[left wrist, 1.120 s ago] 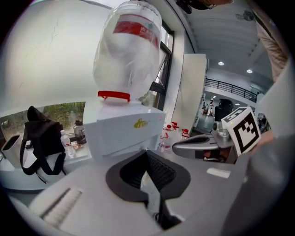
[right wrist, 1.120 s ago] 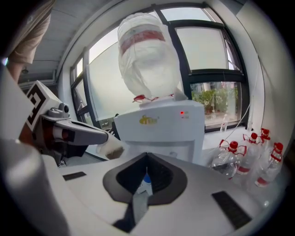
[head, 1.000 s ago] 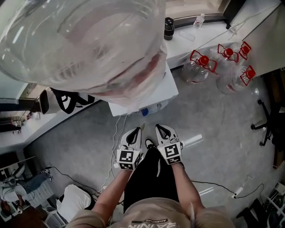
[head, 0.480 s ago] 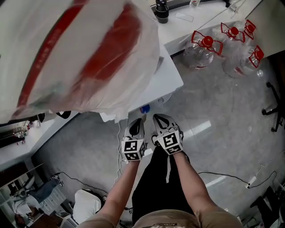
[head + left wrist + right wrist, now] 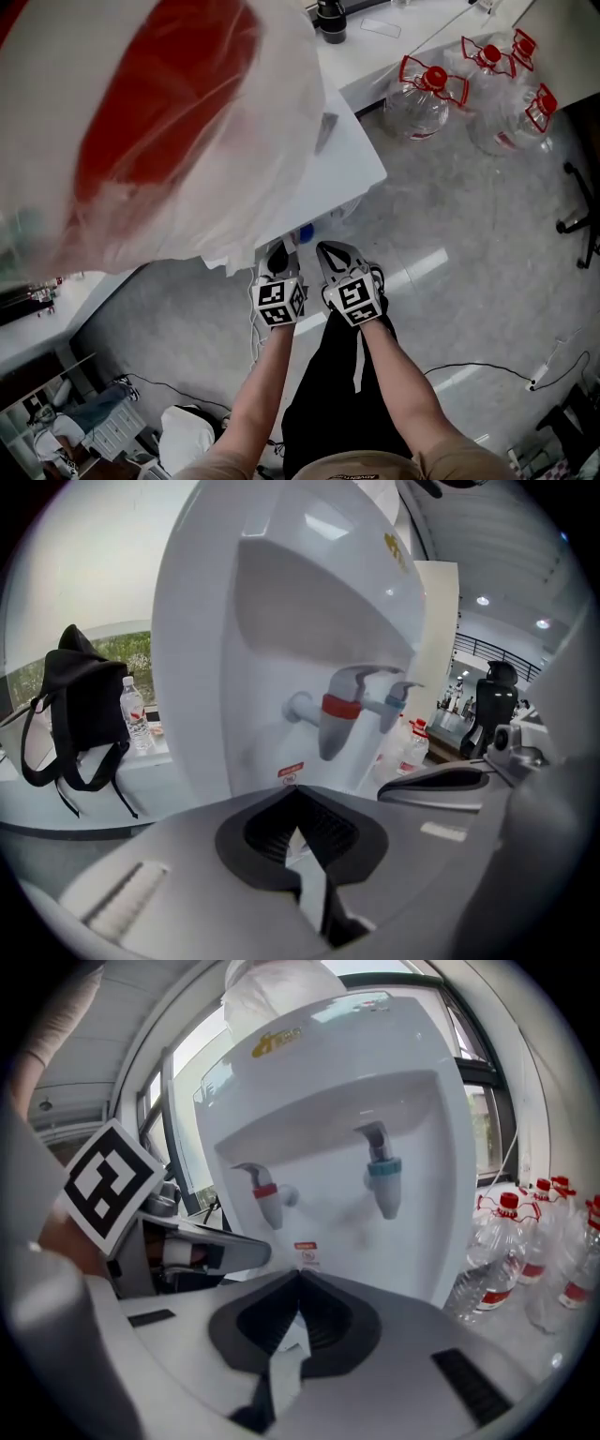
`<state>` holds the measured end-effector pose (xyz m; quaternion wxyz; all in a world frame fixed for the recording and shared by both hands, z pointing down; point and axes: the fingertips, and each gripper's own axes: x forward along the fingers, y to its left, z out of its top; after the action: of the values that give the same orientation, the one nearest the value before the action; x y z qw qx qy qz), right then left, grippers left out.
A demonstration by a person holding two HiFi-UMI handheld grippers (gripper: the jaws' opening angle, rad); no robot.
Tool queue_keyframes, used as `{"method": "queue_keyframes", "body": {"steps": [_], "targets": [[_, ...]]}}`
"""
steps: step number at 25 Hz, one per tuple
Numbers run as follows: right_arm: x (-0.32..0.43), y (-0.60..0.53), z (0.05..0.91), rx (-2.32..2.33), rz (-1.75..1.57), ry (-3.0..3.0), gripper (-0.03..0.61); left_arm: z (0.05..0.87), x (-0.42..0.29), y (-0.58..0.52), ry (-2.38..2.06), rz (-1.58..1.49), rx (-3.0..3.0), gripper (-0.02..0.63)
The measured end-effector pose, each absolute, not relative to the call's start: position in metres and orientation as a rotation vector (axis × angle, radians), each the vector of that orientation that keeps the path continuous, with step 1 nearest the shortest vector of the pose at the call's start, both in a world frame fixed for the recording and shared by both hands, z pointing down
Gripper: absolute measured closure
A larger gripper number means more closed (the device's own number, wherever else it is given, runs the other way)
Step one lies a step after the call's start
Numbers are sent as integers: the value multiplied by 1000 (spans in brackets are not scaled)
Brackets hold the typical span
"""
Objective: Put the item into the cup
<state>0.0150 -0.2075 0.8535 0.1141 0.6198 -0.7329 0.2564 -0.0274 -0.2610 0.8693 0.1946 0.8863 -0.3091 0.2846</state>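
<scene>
I am holding the left gripper (image 5: pixel 278 253) and the right gripper (image 5: pixel 330 251) side by side, nearly touching, low in front of my body. Both are pointing forward at the water dispenser (image 5: pixel 356 1129). Each gripper's own view is showing its jaws pressed together to a point, with nothing pinched between them, so both are closed and empty.

I am finding neither the cup nor the item in any view, so I cannot say which way either lies from the grippers, how the item's long axis runs, or which hand is nearer. As I judge it, the task proper is not yet under way.

Straight ahead of both jaw tips and a little above them, the dispenser's red tap (image 5: pixel 337 714) and blue tap (image 5: pixel 382 1180) are hanging over a recess. No cup is standing there that I can see. The red tap is sitting more in line with the left gripper, the blue one with the right.

A plastic-wrapped bottle (image 5: pixel 159 122) on the dispenser, close under my head, is filling much of the head view and hiding whatever lies ahead and to the left of the grippers. Well off to the right, water jugs (image 5: pixel 422 98) with red caps are standing on the floor. To the left, a black bag (image 5: pixel 80 710) is resting on a counter.
</scene>
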Motion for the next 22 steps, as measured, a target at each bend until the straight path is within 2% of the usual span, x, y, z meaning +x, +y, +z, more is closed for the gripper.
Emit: {"method": "queue_keyframes", "body": {"steps": [22], "targets": [[8, -191, 873, 1741, 780, -2146, 566, 888, -16, -264, -887, 875, 2500, 604]]}}
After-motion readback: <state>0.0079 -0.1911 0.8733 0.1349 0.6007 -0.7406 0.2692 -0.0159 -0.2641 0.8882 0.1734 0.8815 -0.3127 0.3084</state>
